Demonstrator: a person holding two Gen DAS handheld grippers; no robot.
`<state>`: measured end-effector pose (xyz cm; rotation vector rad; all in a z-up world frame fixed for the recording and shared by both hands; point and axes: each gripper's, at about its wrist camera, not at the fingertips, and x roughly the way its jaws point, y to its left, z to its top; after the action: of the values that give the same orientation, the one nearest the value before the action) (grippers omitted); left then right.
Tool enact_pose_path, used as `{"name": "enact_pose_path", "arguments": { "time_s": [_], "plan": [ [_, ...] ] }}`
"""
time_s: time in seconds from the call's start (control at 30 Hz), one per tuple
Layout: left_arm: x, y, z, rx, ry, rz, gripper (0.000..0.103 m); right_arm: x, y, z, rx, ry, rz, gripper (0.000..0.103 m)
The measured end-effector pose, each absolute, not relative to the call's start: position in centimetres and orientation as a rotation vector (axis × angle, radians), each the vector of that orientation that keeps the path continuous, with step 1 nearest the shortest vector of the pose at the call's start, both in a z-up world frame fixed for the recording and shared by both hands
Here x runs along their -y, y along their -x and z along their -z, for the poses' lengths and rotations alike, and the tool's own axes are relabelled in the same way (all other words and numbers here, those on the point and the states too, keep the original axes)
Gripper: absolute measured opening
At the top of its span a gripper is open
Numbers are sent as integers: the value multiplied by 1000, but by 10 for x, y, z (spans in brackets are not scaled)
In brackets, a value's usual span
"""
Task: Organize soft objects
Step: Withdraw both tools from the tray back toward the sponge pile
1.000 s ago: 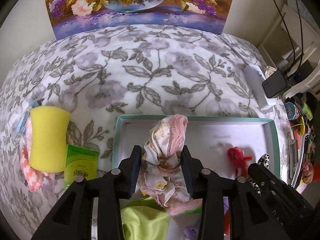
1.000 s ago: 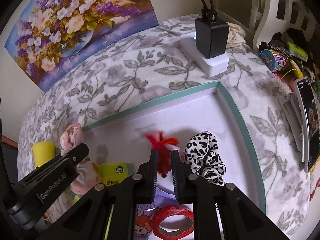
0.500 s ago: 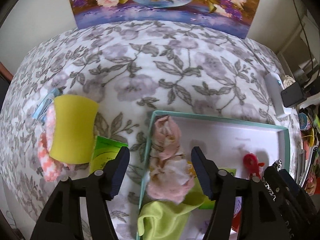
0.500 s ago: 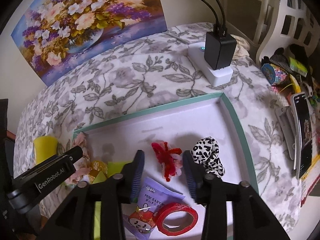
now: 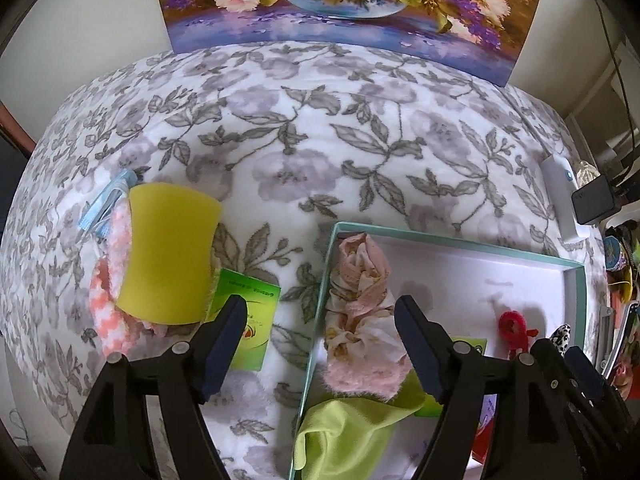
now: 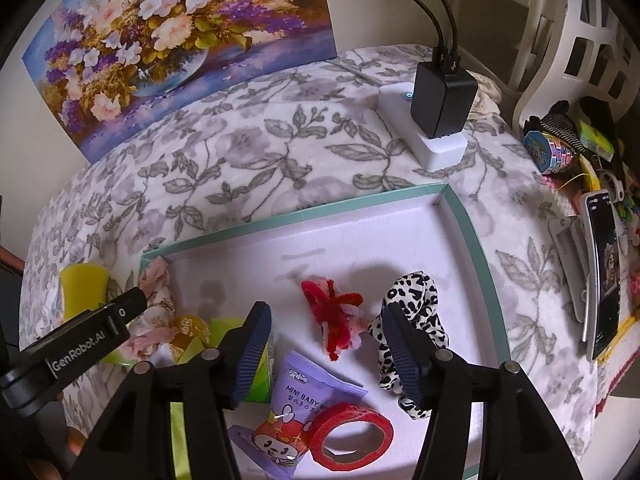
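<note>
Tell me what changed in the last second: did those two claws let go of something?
Yes. The left gripper opened and released the pink floral cloth, now lying along the left wall of the teal-rimmed tray. The right gripper opened and released the red fuzzy piece onto the tray floor. Both grippers drew back. The leopard scrunchie, yellow sponge and red tape roll stayed put.

Readable text in your views

From your right wrist view you can read "GenRobot.AI" on the left gripper (image 6: 92, 340), and "MINI BABY W…" on the purple packet (image 6: 304, 392) in the tray; the smaller print on that packet and on the green packet (image 5: 248, 320) is too small to read.
</note>
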<state>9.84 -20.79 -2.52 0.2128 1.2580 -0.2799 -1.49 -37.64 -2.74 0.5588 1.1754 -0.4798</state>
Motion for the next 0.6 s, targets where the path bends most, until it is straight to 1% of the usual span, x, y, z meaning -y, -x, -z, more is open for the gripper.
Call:
{"name": "enact_pose_path", "arguments": {
  "time_s": [0.03,0.07,0.1,0.17,0.2,0.23,0.3,0.6],
  "plan": [
    [207,-99,25,-1257,-212,277,90,376,15,27,-1177,-553,479,69],
    [206,-99,25,-1256,-211,273,93,375,14,28,-1178,-548,480,71],
    [205,-99,25,-1252,-208,264,94,375,14,28,-1180,-545,479,75],
    [202,-100,25,-1244,-206,249,95,374,13,29,-1182,-543,475,80],
    [201,-100,25,-1243,-206,244,95,374,13,29,-1183,-541,474,86],
    [199,-101,26,-1242,-204,239,98,373,12,29,-1184,-537,474,93],
    [196,-102,26,-1239,-197,229,99,372,11,29,-1183,-528,476,103],
    [182,-107,22,-1222,-178,193,99,372,11,28,-1176,-521,484,103]
  ]
}}
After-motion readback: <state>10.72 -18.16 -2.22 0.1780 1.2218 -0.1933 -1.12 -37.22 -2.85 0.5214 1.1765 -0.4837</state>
